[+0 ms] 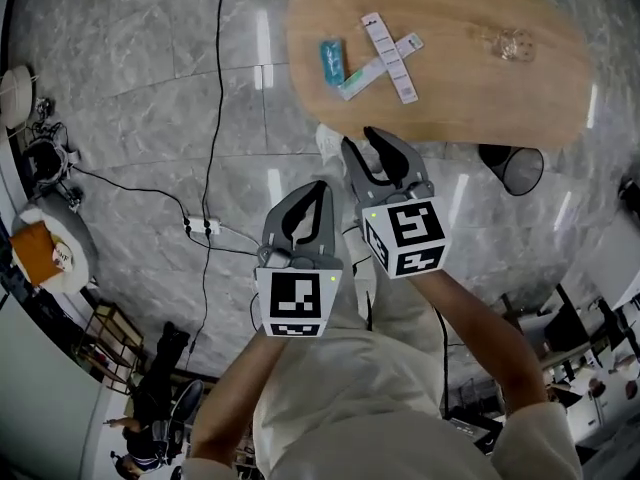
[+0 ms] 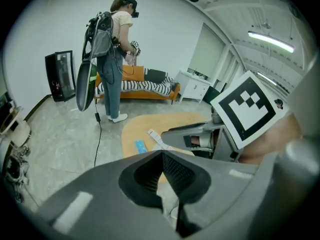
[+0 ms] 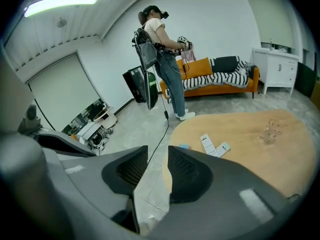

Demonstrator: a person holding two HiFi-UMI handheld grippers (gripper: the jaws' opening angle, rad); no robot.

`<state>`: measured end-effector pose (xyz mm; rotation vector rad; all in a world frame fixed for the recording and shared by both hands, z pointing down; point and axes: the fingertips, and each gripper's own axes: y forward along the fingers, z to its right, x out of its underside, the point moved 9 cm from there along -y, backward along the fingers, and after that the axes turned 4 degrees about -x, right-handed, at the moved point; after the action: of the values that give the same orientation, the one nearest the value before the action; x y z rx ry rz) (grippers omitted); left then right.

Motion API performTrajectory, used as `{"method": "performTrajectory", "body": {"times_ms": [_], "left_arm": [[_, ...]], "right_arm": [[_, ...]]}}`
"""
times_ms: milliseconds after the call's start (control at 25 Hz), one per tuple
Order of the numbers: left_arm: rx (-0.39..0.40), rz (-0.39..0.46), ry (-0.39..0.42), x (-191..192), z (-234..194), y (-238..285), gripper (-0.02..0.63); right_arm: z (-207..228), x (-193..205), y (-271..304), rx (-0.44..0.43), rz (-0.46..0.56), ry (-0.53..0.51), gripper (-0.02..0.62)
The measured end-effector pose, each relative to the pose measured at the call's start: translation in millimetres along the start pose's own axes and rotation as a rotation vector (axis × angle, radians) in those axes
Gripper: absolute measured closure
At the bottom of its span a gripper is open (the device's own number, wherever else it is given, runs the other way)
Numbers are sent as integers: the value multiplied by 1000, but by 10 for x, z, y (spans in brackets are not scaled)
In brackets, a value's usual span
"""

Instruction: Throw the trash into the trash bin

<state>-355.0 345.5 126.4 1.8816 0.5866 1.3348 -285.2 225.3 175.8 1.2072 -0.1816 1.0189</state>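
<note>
We hold the left tool (image 1: 318,188) clenched on nothing and the right tool (image 1: 358,140) released and empty, both near the edge of the bench (image 1: 470,98), where the trash (image 1: 390,56) lies, with the trash bin (image 1: 522,170) on the floor just beside it.

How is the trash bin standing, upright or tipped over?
Upright. The head view looks down into the round open mouth of the black trash bin, which stands beside the wooden table.
</note>
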Motion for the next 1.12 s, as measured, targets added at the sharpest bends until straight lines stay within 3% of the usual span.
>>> {"method": "performTrajectory", "body": {"times_ms": [160, 600, 1120], "left_arm": [[31, -28, 7, 109, -54, 287, 604], [13, -45, -13, 332, -266, 781, 606], [22, -79, 23, 420, -415, 1068, 604]], "right_arm": [[170, 134, 293, 18, -27, 27, 446], [427, 554, 943, 74, -89, 134, 448], [731, 908, 1602, 140, -170, 247, 439]]}}
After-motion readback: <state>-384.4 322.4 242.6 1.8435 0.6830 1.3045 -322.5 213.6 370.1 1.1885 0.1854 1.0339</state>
